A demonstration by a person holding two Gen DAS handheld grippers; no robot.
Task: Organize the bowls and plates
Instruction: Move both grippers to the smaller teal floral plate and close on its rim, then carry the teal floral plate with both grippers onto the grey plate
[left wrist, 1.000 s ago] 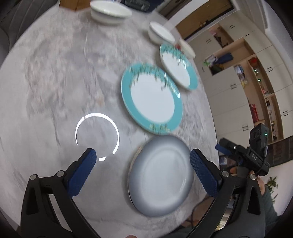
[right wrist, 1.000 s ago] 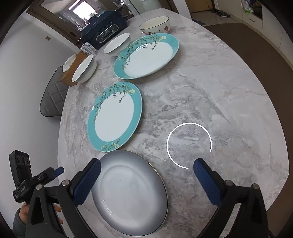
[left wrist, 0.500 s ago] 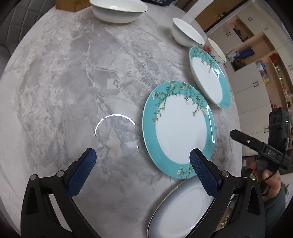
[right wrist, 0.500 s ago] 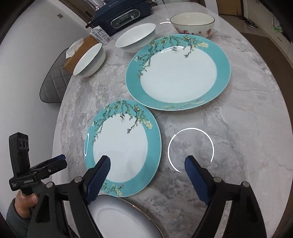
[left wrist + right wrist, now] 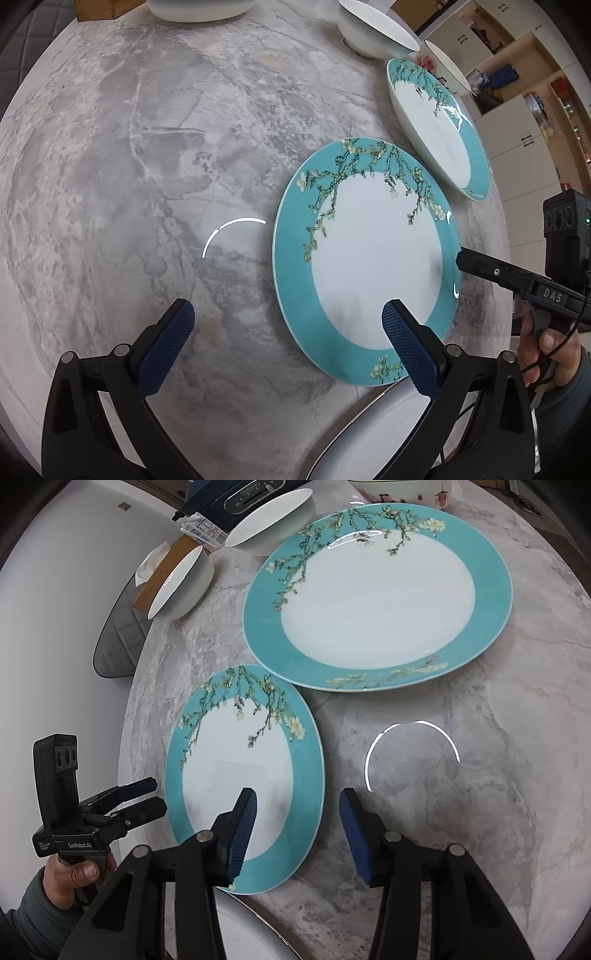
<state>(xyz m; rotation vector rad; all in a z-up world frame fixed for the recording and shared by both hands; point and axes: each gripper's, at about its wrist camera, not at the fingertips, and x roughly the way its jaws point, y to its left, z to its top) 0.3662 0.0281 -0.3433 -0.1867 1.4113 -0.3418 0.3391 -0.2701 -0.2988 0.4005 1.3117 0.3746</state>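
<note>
Grey marbled worktop (image 5: 140,155), round, carries the crockery; cupboards and open shelves stand behind.

Task's thing in hand: small teal-rimmed plate (image 5: 243,775), flat on the worktop near its edge, between a larger teal plate (image 5: 376,594) beyond it and a plain white plate (image 5: 373,439) on the near side.

Right gripper (image 5: 293,830): fingers straddle the small plate's right rim, one pad (image 5: 240,830) over the plate's white centre, the other outside over bare worktop. Fingers are closing with the rim between them; pads not yet pressing on it.

Left gripper (image 5: 284,339): fingers wide apart, nothing clamped. One pad sits over the plate's near rim, the other over bare marble; most of the plate lies to its right.

Judgement: right hand is the better placed, since the rim already lies in its gap. Coming move turns on the rim staying centred between those fingers.

Outward: white bowls (image 5: 184,587) and a patterned bowl at the far side.
</note>
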